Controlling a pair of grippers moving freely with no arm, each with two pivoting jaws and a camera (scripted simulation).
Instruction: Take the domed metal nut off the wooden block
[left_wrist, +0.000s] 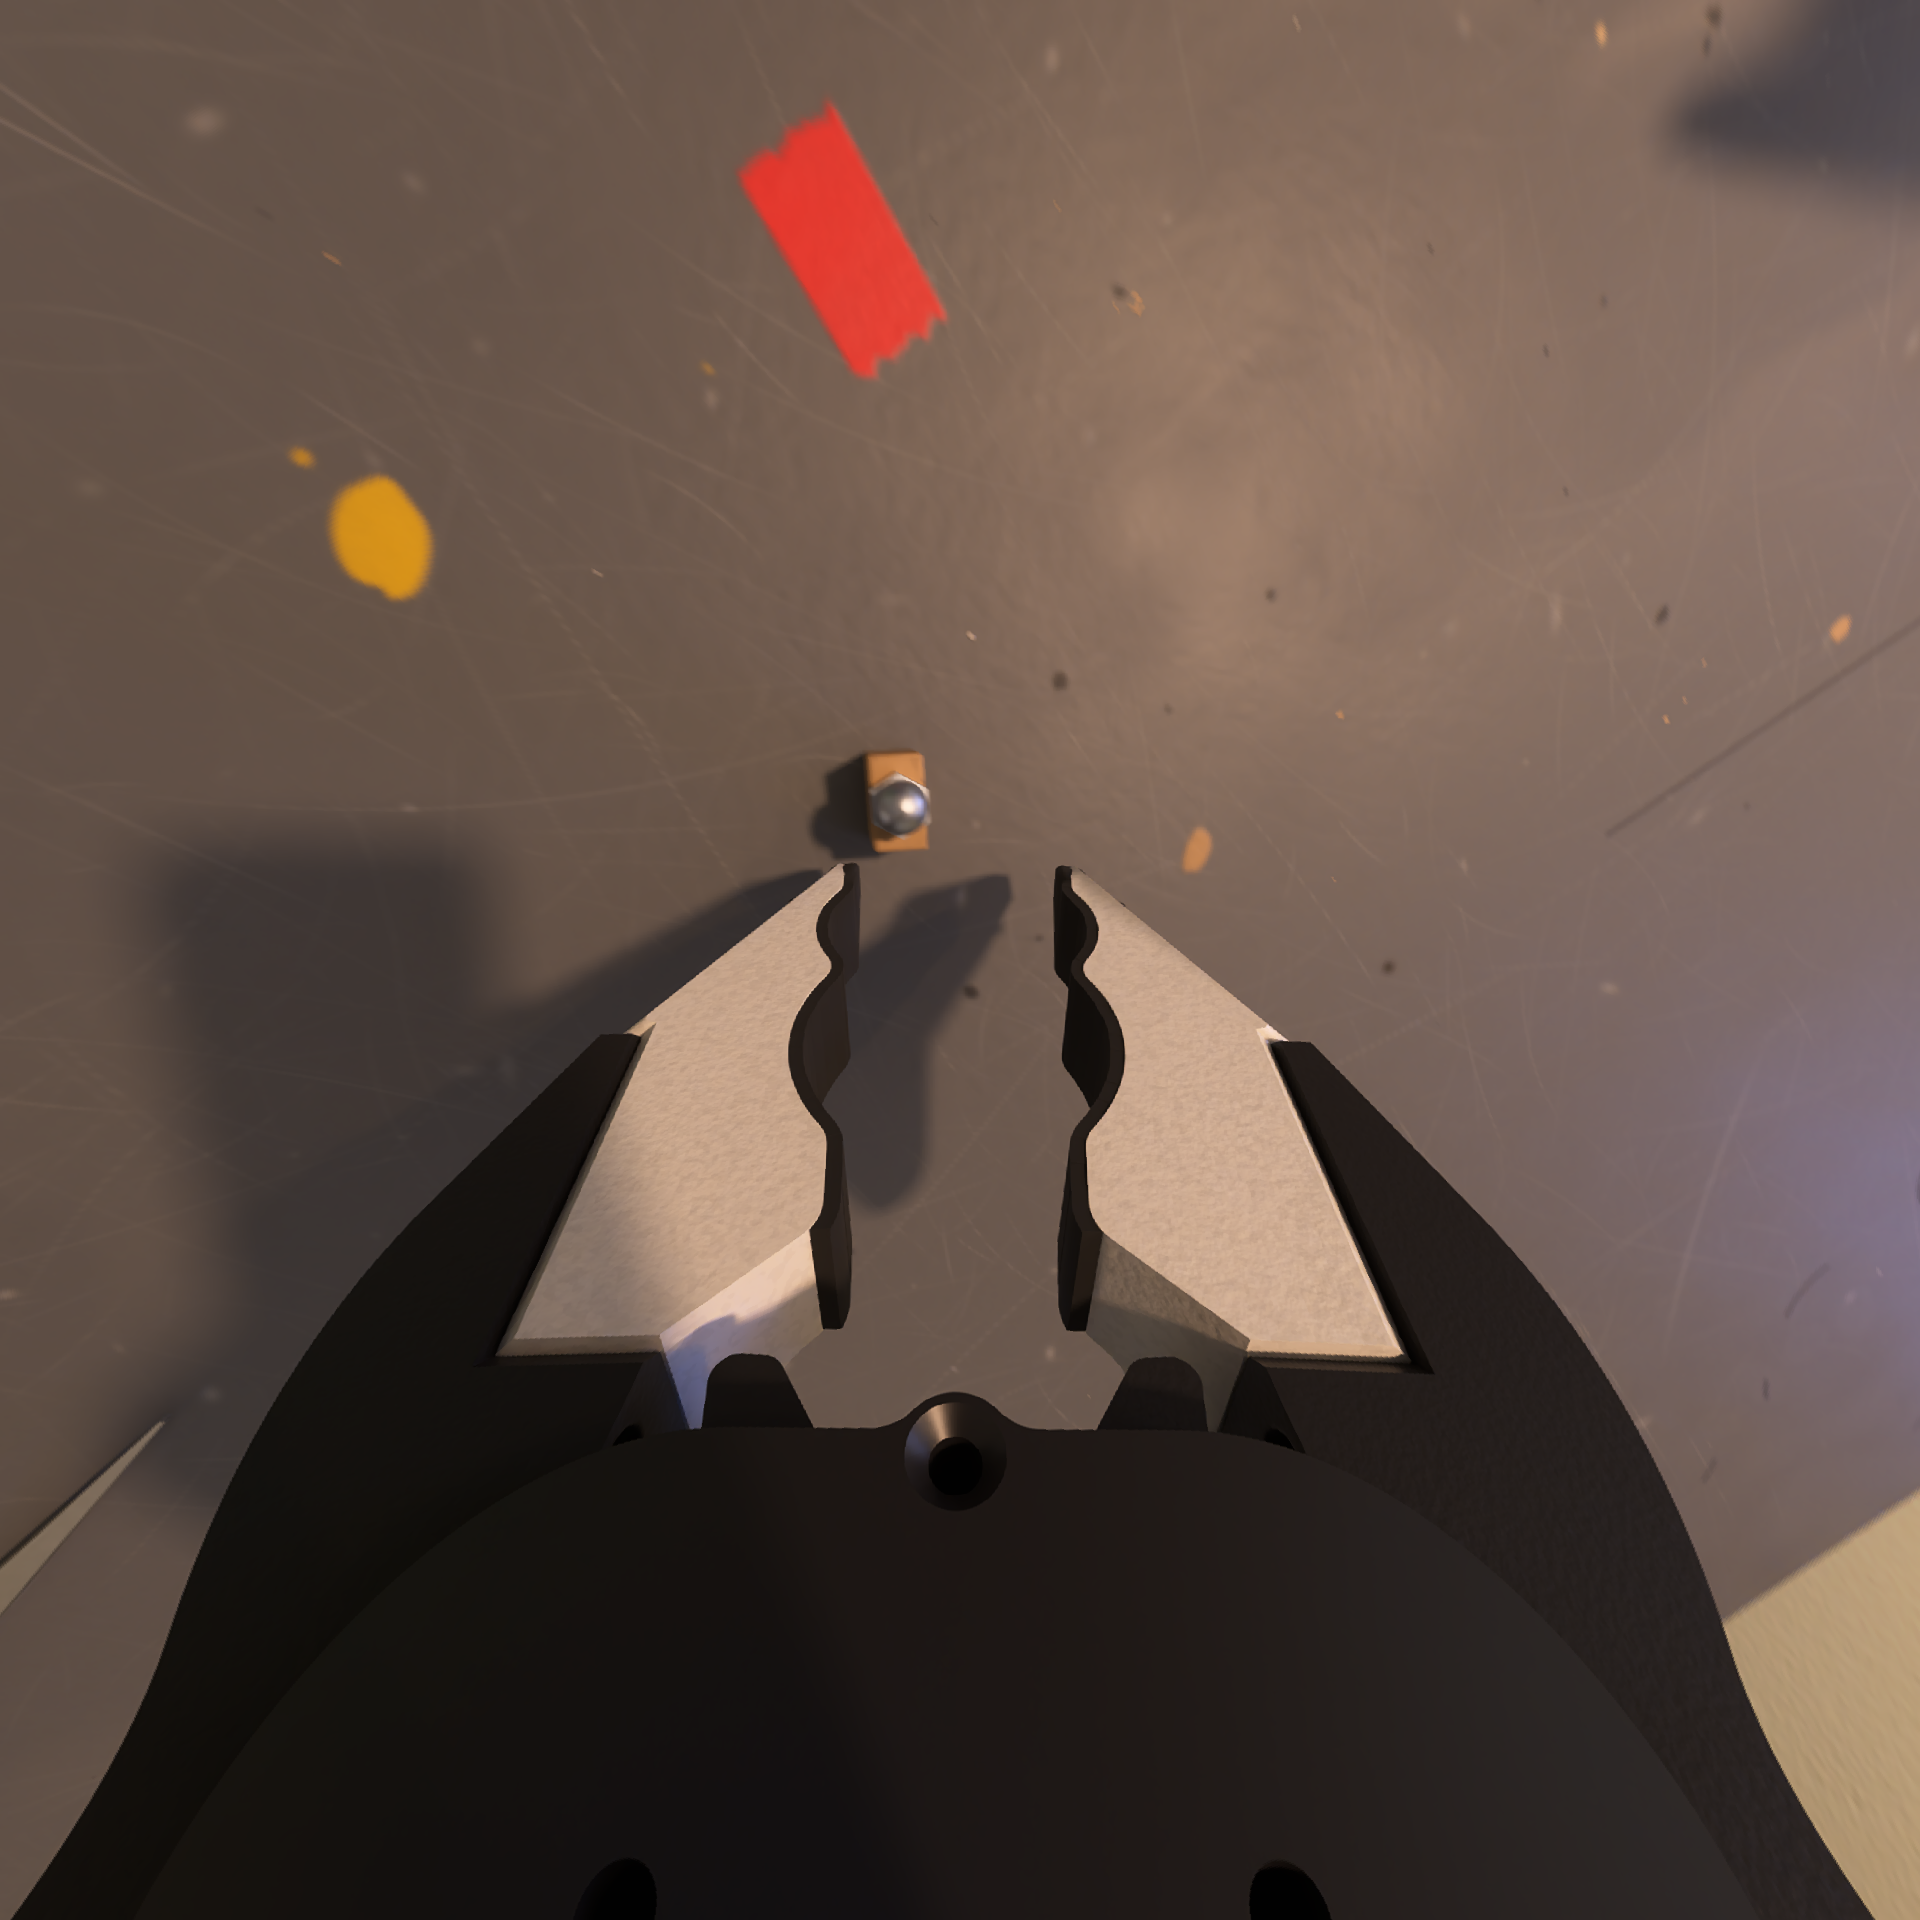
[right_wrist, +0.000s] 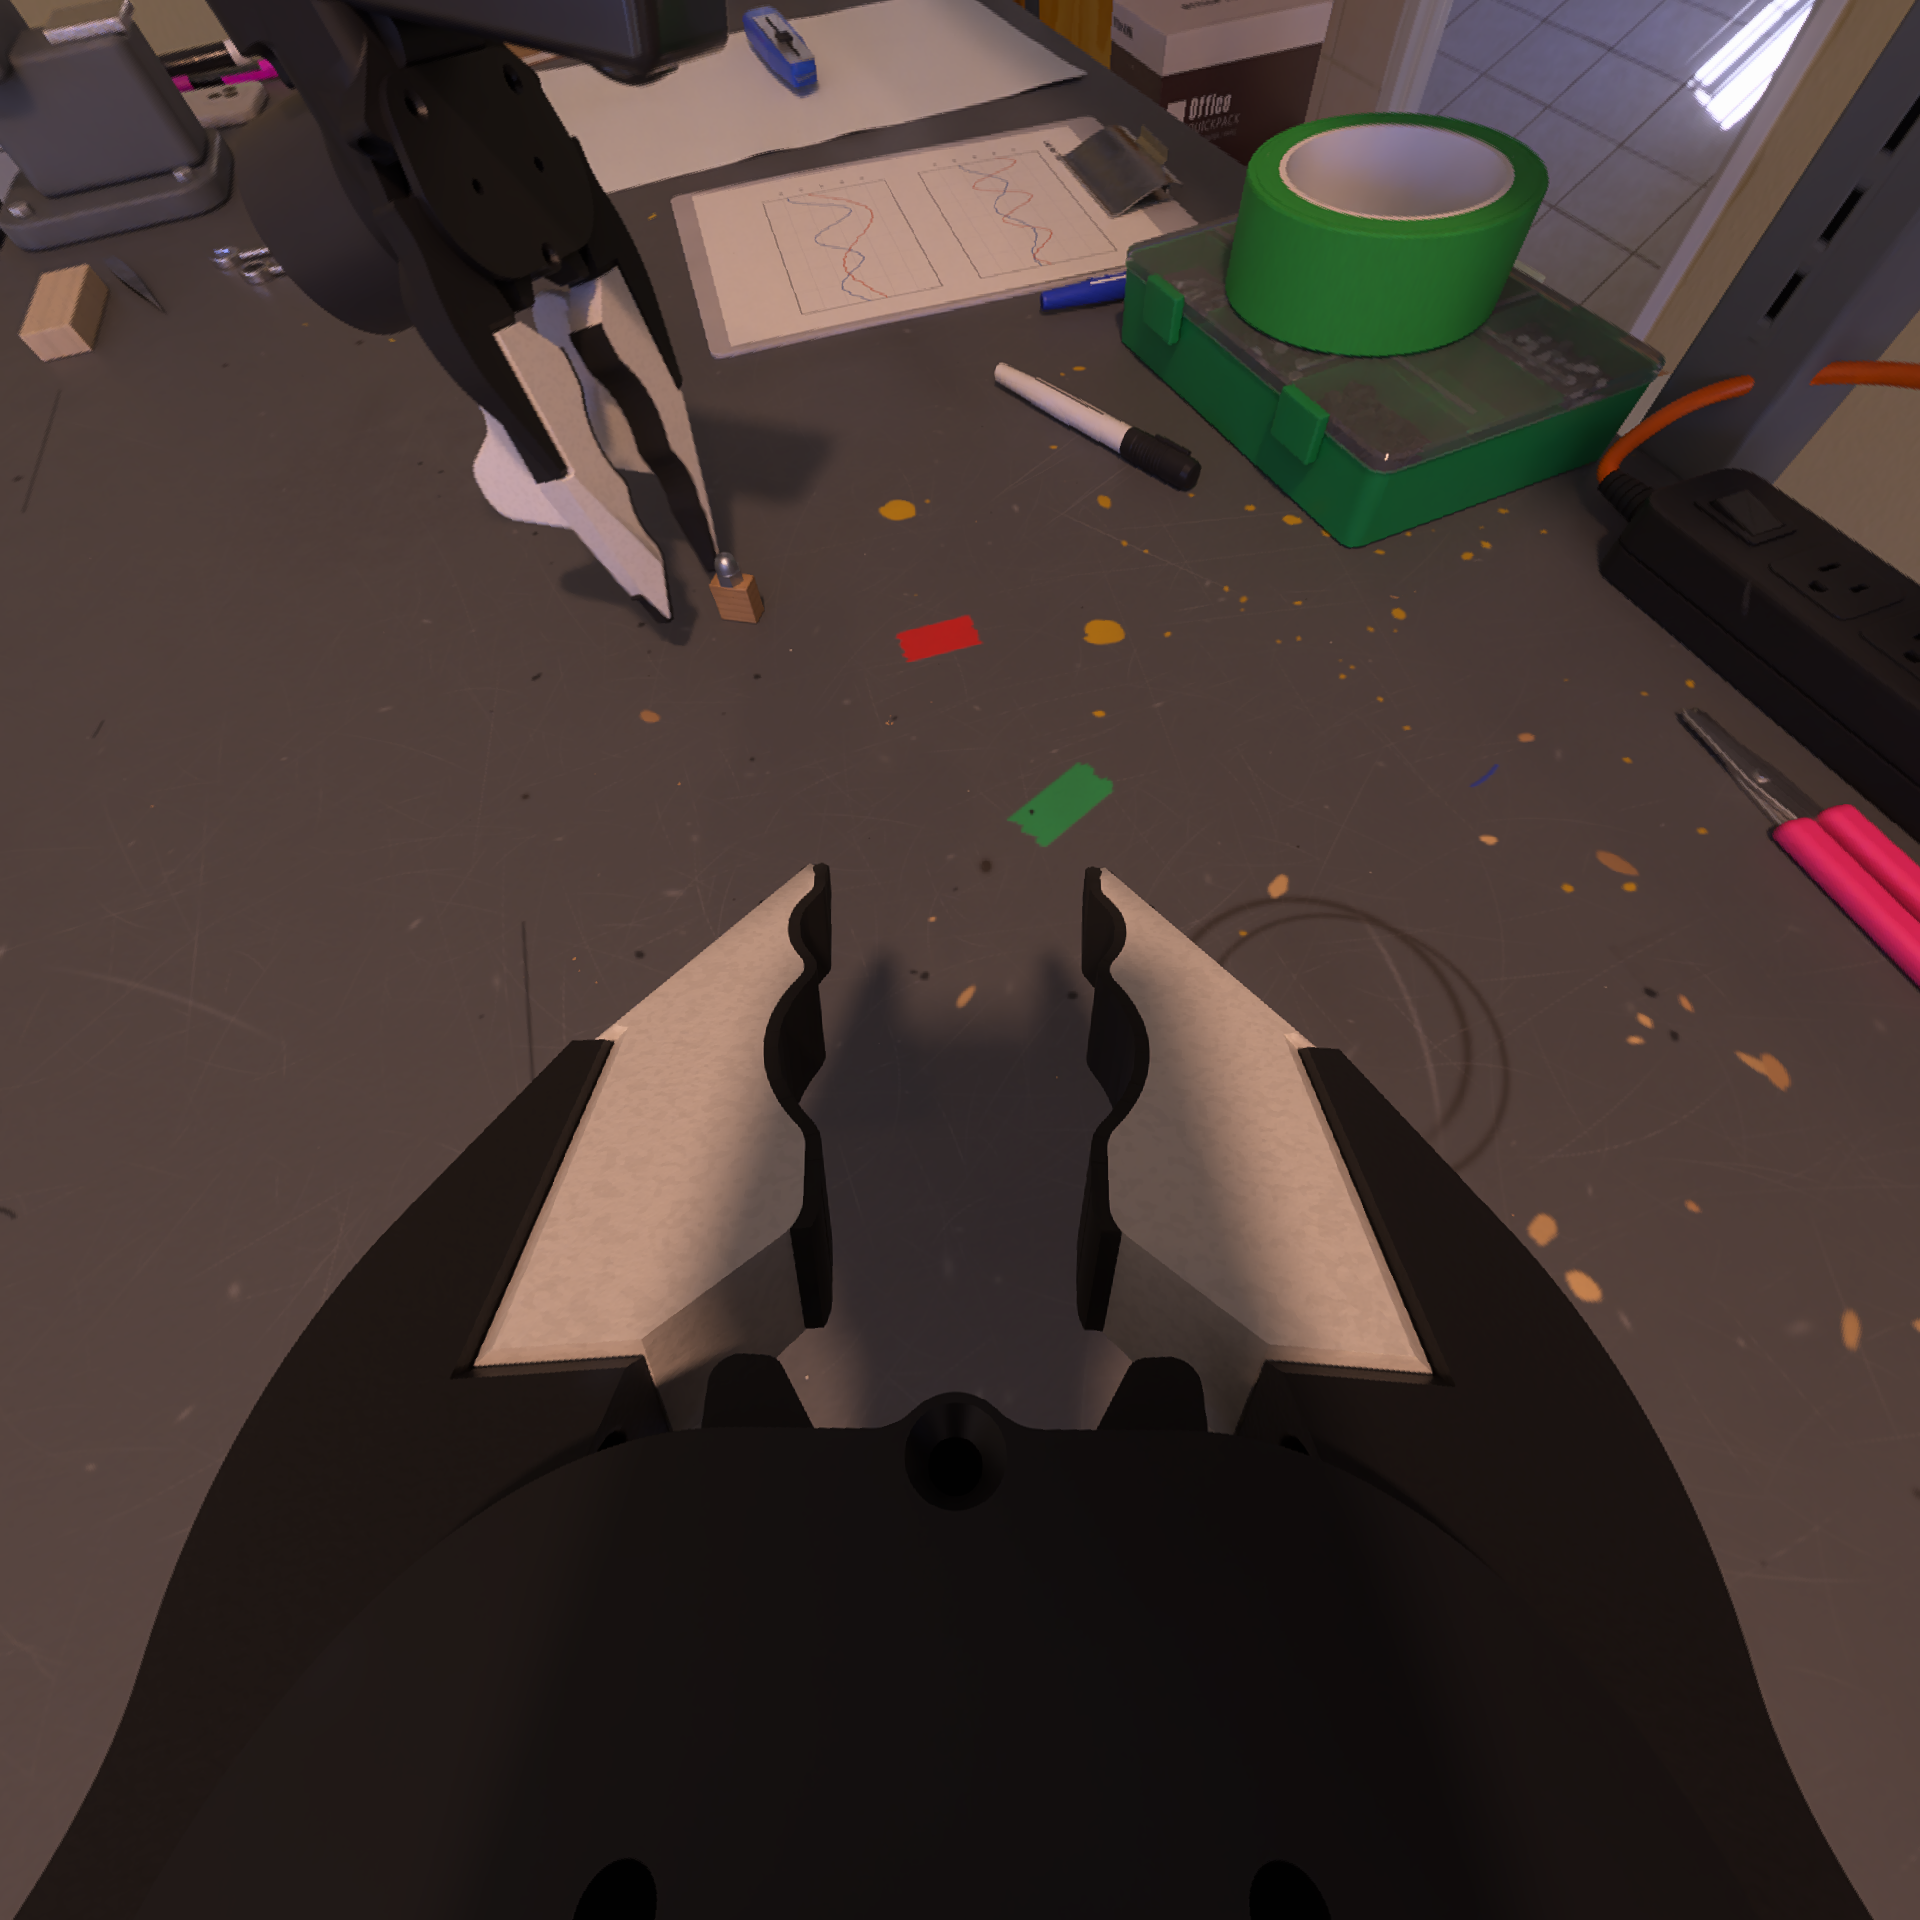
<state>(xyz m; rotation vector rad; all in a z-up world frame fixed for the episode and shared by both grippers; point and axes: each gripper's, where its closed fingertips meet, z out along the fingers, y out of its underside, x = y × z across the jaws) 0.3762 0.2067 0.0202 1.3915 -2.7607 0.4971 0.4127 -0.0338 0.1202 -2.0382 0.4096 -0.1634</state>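
Note:
A small wooden block (left_wrist: 896, 842) stands on the dark grey bench, with a shiny domed metal nut (left_wrist: 900, 805) on top. My left gripper (left_wrist: 956, 883) is open and empty, pointing down, its fingertips just short of the block. In the right wrist view the left gripper (right_wrist: 691, 587) hangs just left of the block (right_wrist: 738, 601) and nut (right_wrist: 726, 567), one fingertip close beside the nut. My right gripper (right_wrist: 956, 883) is open and empty, well in front of the block, low over the bench.
Red tape (right_wrist: 938, 637) and green tape (right_wrist: 1062, 803) patches lie on the bench. At the back right are a green box (right_wrist: 1382, 436) bearing a green tape roll (right_wrist: 1382, 229), a marker (right_wrist: 1096, 424), a clipboard (right_wrist: 914, 234), a power strip (right_wrist: 1766, 592) and pink-handled scissors (right_wrist: 1829, 831). A larger wooden block (right_wrist: 62, 310) sits far left.

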